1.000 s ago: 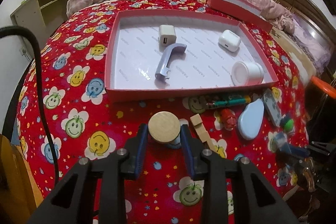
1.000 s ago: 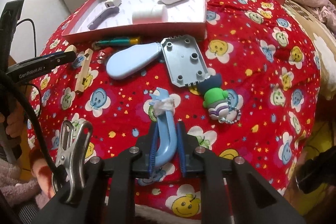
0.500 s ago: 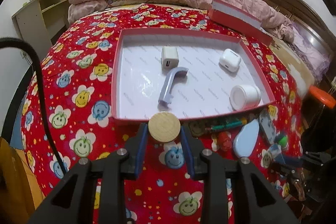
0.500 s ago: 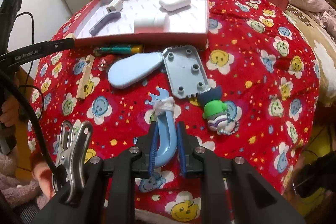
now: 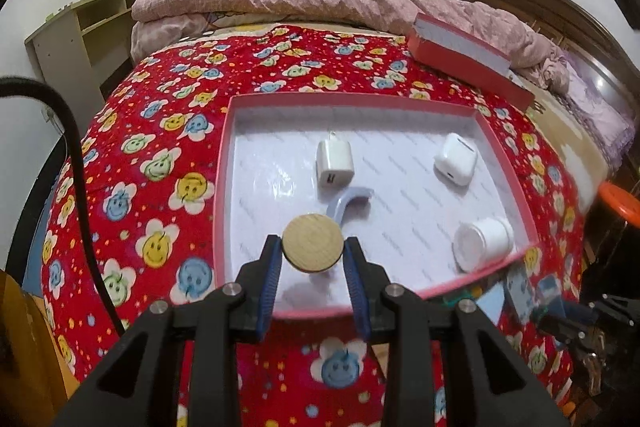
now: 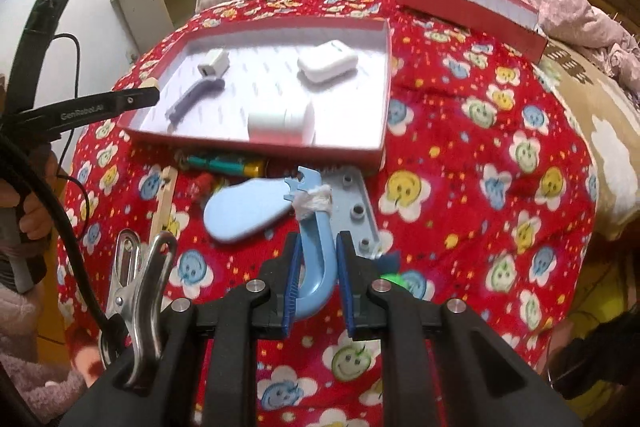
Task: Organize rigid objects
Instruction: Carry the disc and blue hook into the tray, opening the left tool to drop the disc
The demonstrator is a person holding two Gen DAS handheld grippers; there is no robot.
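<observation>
While the left claw pinches a round wooden disc by its rim, it holds the disc over the near edge of the red tray, above the white lining and just near of the grey-blue curved handle lying inside. Also in the tray are a white USB charger toward the far side, a white earbud case at the far right, and a white jar on its side at the near right. The disc appears light, stiff and smooth-faced; the rim grip across its diameter is the sensible hold, since the flat faces give the pads nothing to bear against. It should tolerate a short drop onto the lining. The right claw is pressed onto a light blue curved plastic piece at its bend, with a wad of white tape near the free end, above the bedspread. This piece looks thin and rigid, so a hold at the bend keeps it from pivoting. Near of the tray lie a pale blue oval shell, a grey plate and a wooden stick.
</observation>
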